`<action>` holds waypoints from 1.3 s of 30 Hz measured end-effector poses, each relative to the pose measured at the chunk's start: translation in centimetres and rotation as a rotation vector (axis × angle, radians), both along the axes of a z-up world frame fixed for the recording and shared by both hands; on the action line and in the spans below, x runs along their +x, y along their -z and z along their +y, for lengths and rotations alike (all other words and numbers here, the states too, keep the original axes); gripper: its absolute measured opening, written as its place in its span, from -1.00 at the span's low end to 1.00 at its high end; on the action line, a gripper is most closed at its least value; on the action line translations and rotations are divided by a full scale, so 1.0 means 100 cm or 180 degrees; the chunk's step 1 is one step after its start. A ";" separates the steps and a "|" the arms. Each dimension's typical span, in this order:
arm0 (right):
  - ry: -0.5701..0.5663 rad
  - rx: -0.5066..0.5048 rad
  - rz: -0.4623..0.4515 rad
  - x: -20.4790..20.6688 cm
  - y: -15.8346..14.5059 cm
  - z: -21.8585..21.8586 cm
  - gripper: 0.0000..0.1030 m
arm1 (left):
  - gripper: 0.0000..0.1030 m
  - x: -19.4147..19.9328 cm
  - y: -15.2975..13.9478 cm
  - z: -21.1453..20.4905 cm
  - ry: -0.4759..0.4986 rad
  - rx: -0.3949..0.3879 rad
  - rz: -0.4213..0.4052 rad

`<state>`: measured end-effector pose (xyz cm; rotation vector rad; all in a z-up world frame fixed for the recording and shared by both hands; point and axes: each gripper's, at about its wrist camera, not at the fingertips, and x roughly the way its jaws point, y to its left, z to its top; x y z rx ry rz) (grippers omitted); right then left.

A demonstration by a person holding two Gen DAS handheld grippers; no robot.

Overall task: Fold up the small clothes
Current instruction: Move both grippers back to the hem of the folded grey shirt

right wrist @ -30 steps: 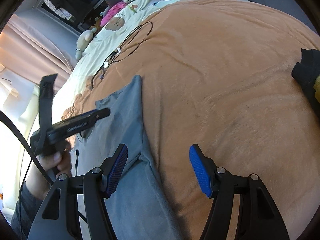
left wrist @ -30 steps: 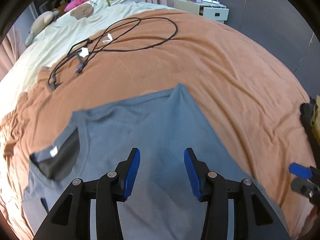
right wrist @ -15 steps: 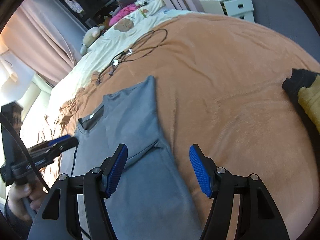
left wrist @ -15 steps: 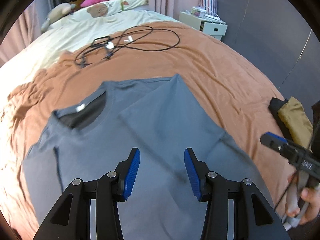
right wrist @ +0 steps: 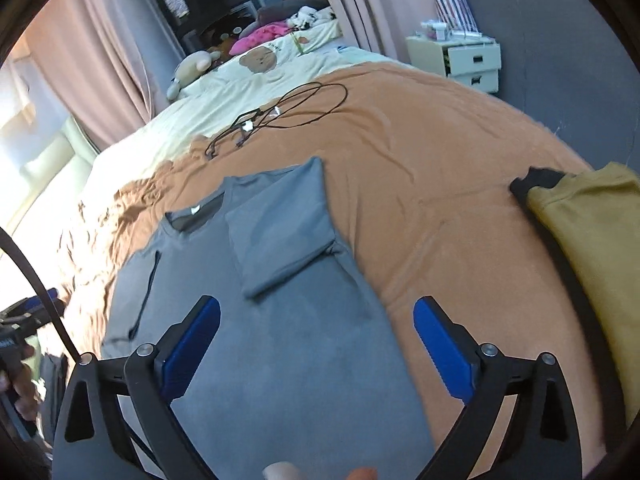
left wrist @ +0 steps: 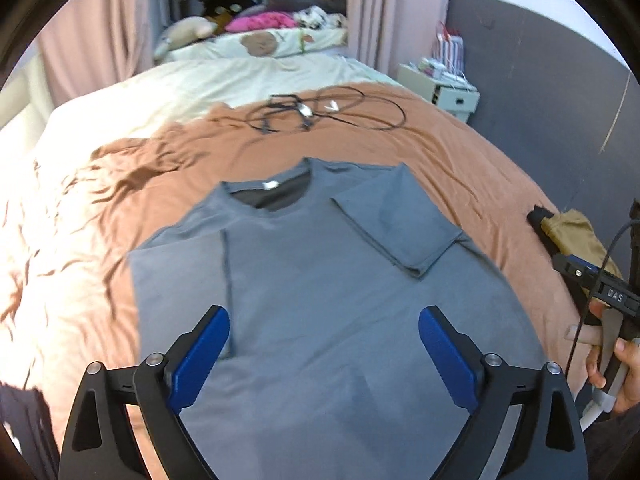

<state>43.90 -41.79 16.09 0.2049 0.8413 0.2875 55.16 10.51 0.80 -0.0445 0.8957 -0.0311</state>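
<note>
My left gripper (left wrist: pixel 324 354) hangs wide apart over the lower half of the shirt (left wrist: pixel 320 300), holding nothing; my right gripper (right wrist: pixel 316 346) is just as wide and empty, set above the shirt's right edge where it meets the blanket (right wrist: pixel 440 168). Both hover clear of the cloth, as far as I can judge.

The shirt lies face up on the blanket, collar (left wrist: pixel 268 196) away from me with its small white tag showing. Both sleeves are already turned in: the right sleeve (left wrist: pixel 400 220) lies as a neat flap across the chest, the left sleeve (left wrist: pixel 180 276) folds flat along the other side. So I judge the side folds done and the lengthwise fold in hand. Next I should drop both grippers to the hem near me, pinch one corner each, and carry it up toward the collar, keeping the two corners level so the flaps don't slide open.

The shirt is soft grey knit, matte, limp, lying almost smooth with a ribbed neckline. The blanket is rust-brown fleece, rumpled toward the left and flat under the shirt. Beyond it, thin black cables (left wrist: pixel 320 112) loop loosely. Off to my right rests a mustard garment (right wrist: pixel 592 248) with a black edge, well apart from the shirt
</note>
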 end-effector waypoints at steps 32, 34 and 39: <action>-0.0397 -0.0005 -0.0283 -0.209 -0.080 -0.026 1.00 | 0.94 -0.286 -0.041 0.078 -0.0546 -0.0632 -0.0765; -0.0424 0.0013 -0.0296 -0.227 -0.081 -0.032 1.00 | 0.94 -0.302 -0.042 0.079 -0.0569 -0.0655 -0.0794; -0.0542 0.0142 -0.0265 -0.260 -0.087 -0.044 1.00 | 0.94 -0.340 -0.045 0.080 -0.0553 -0.0753 -0.0887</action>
